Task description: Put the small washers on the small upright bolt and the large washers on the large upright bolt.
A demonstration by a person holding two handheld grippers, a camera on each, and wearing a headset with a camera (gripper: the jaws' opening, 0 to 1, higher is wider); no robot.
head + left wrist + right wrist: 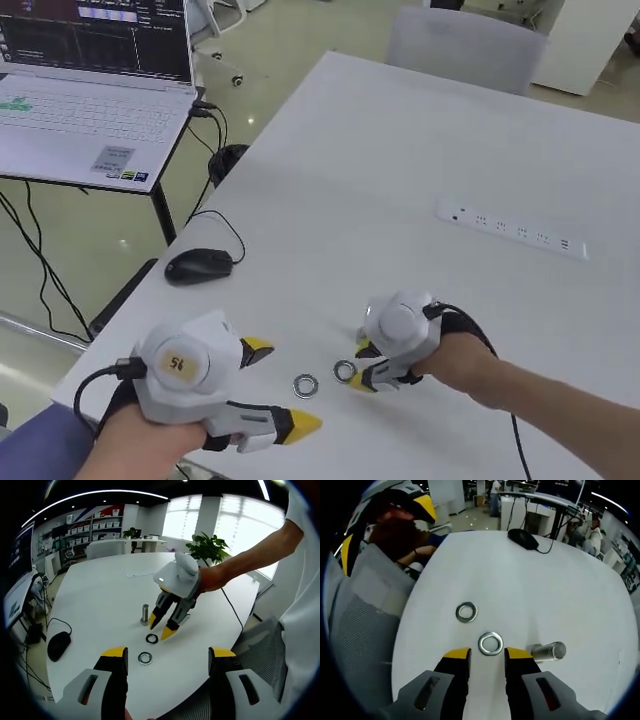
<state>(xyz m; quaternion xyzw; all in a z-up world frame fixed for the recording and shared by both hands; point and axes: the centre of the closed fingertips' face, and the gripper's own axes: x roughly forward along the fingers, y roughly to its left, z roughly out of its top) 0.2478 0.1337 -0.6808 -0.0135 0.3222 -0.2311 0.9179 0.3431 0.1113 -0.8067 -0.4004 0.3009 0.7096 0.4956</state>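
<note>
While the left tongs (167,653) gape empty, a washer (490,643) lies just off the half-open, empty right tongs (487,653).

Office w/ laptop (95,110), mouse (198,266), pwr strip (512,229).

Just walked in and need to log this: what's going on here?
A person holds a gripper in each hand over a white table. The right gripper, jaws open, points at one washer lying beside an upright bolt. A second washer lies nearby. The left gripper hangs open at the table's edge. Neither washer is on the bolt yet.
</note>
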